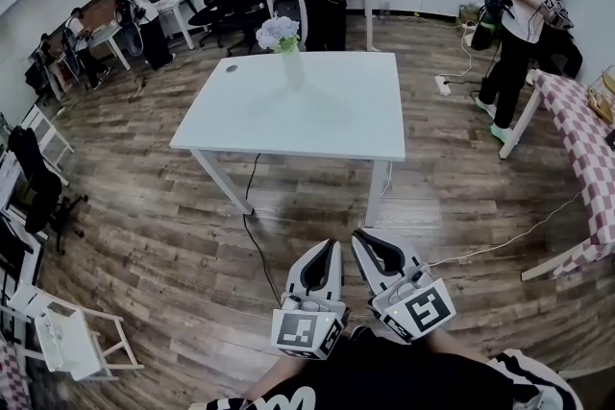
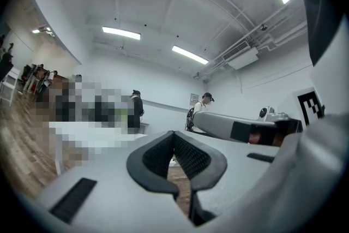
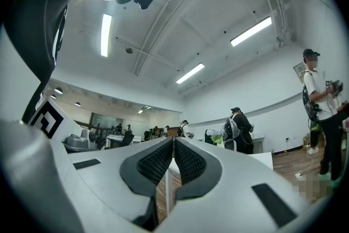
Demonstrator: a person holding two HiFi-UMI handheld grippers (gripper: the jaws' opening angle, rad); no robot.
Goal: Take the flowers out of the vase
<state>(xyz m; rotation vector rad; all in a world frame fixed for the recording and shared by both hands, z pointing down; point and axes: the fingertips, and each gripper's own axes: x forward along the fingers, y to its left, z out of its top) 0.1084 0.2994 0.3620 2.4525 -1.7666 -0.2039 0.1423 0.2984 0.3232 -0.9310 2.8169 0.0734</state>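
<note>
I see the left gripper (image 1: 325, 250) and right gripper (image 1: 365, 240) at the bottom centre of the head view, pale smooth shells, each with its ribbed black pads (image 2: 158, 158) pressed together on nothing. The flowers (image 1: 279, 33), a pale rounded bunch, stand in the slim white vase (image 1: 293, 69) near the far edge of the flat white table (image 1: 327, 120), upper centre of the frame. Brown plank floor (image 1: 173, 235) lies between them and me.
</note>
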